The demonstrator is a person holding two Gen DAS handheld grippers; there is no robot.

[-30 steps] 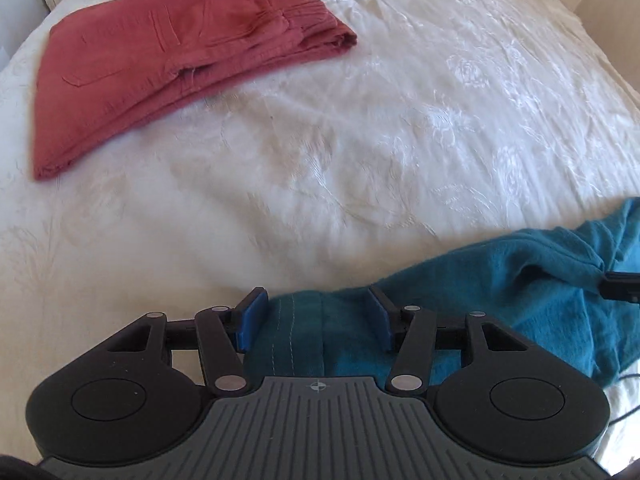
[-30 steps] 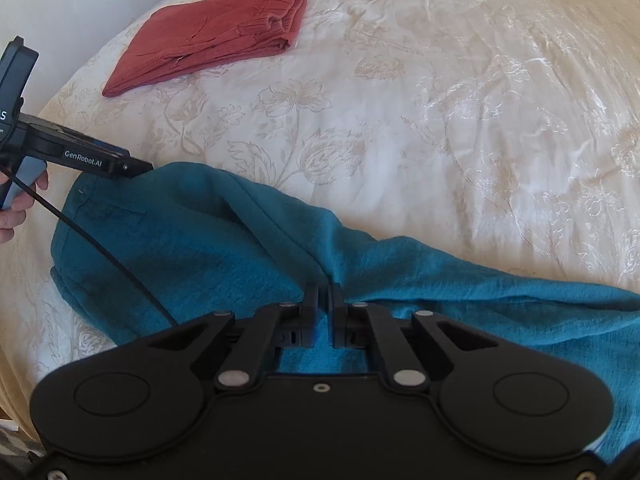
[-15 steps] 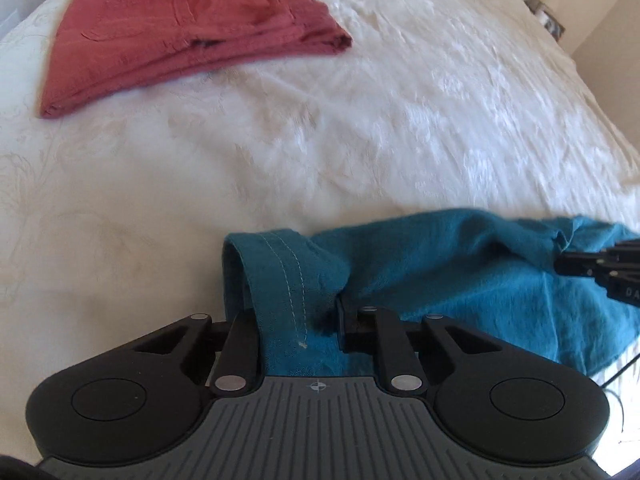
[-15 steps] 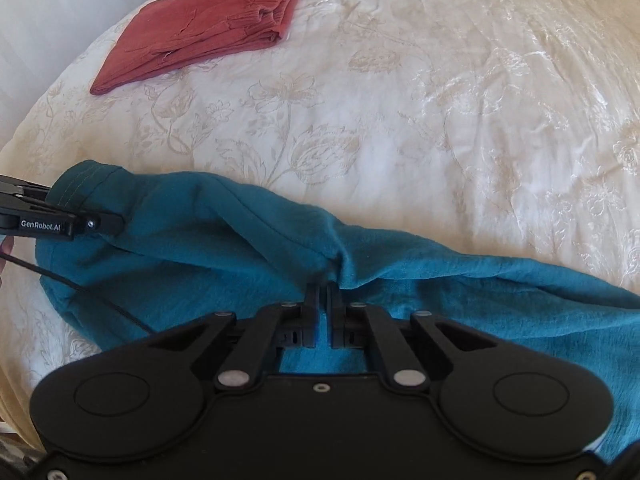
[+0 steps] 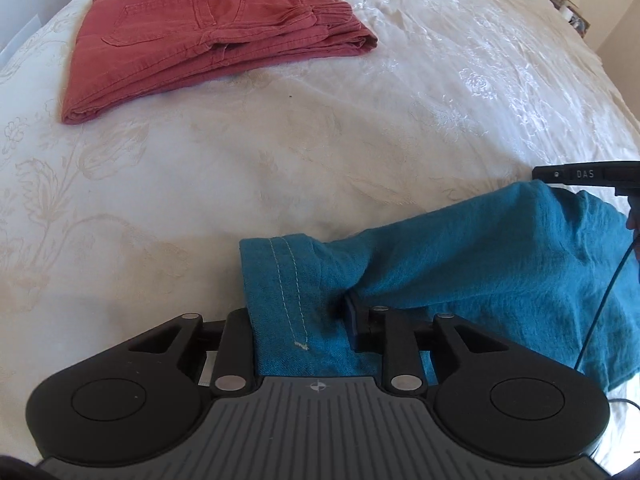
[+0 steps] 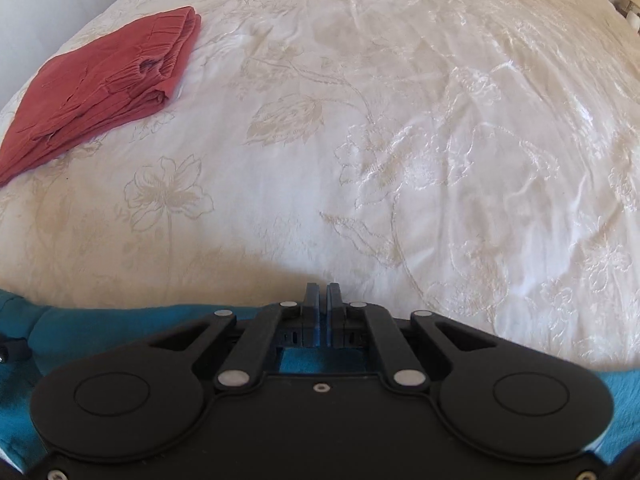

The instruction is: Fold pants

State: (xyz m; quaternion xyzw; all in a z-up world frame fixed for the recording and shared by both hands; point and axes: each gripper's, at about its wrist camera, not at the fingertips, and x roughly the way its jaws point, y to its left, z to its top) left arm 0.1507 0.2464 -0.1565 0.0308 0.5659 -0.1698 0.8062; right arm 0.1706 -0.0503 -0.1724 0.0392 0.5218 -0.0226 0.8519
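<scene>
The blue pants (image 5: 460, 264) lie on the near edge of the bed (image 5: 280, 168), which has a white cover with pale flowers sewn in it. In the left camera, the left gripper (image 5: 300, 320) has closed on a thick bunch of the blue cloth. The cloth fills the gap between its two fingers, and a hem with two lines of light stitches runs up the middle. From there the blue pants stretch away to the right.

At the right edge of that view, part of the right gripper (image 5: 588, 174) shows just above the blue cloth. White letters on it read "DAS". A thin black cable (image 5: 600, 304) hangs down from it across the pants.

In the right camera, the right gripper (image 6: 322, 300) has its two fingers pressed almost together, with only a thin slit between them. Blue cloth shows right below them and through the frame, but I cannot tell if the fingers hold any.

The red pants (image 5: 208, 36) lie folded flat, far off to the left, well apart from the blue ones.
</scene>
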